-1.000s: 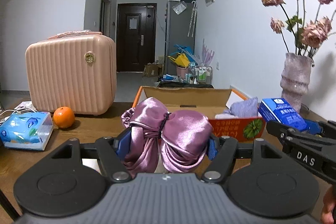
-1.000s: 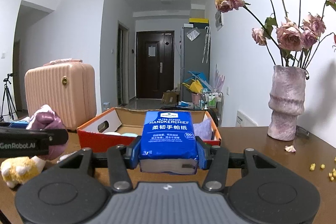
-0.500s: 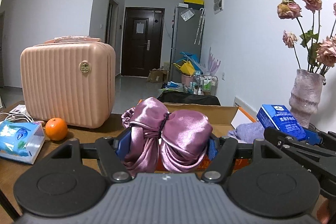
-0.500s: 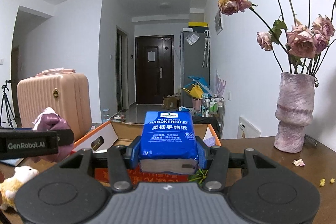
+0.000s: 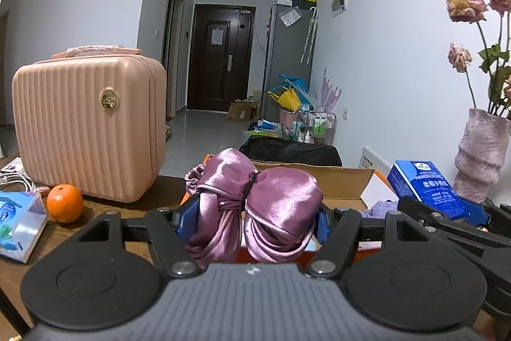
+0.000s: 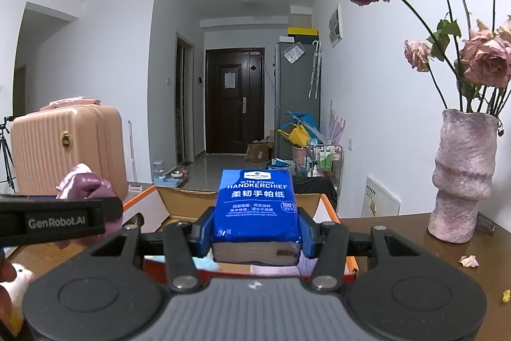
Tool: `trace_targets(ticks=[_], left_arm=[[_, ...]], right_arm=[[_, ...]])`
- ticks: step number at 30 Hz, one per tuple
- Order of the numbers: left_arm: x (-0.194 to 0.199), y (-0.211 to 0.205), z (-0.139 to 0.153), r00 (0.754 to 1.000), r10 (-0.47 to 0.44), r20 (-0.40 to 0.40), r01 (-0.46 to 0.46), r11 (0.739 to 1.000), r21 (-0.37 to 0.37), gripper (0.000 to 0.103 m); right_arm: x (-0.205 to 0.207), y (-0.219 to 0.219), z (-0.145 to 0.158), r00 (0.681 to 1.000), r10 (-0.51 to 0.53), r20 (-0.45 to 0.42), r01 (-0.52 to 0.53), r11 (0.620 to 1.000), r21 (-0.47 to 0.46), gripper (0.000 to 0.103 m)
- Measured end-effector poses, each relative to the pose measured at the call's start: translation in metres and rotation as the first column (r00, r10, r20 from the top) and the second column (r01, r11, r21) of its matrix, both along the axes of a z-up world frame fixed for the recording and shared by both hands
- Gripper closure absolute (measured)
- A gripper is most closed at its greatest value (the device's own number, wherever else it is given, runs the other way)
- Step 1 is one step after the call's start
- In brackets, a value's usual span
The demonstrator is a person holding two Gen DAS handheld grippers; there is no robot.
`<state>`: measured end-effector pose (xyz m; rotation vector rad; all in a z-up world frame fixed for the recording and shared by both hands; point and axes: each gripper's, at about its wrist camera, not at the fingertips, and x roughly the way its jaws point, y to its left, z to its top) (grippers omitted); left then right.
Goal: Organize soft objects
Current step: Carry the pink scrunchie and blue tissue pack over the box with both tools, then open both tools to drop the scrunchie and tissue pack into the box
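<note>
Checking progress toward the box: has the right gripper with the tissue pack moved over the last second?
Yes. The right gripper has advanced over the orange box, whose front wall now lies beneath the tissue pack.

Both grippers, left gripper (image 5: 252,221) and right gripper (image 6: 257,234), share black linkage arms, silver screws, blue finger pads (image 6: 308,234), ribbed grey bodies; white "GenRobot.AI" lettering marks the left's side.

Even, cool indoor light filled both views, with no harsh shadows or glare. Fisheye curvature bent the walls and darkened the corners. Focus stayed sharp throughout.
</note>
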<state>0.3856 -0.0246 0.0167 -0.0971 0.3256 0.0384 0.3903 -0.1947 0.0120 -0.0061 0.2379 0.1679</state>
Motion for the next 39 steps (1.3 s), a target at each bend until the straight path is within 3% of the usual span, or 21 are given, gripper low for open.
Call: trace_targets(ticks=[23, 39], left_arm=[[0.078, -0.003, -0.014, 0.997, 0.055, -0.058, -0.055, 0.999, 0.001, 0.034], [0.110, -0.006, -0.029, 0.992, 0.092, -0.090, -0.092, 0.996, 0.011, 0.034]], right_arm=[[0.078, 0.011, -0.001, 0.998, 0.025, -0.063, -0.032, 0.994, -0.101, 0.053], [0.107, 0.009, -0.010, 0.994, 0.008, -0.112, -0.020, 0.994, -0.107, 0.053]])
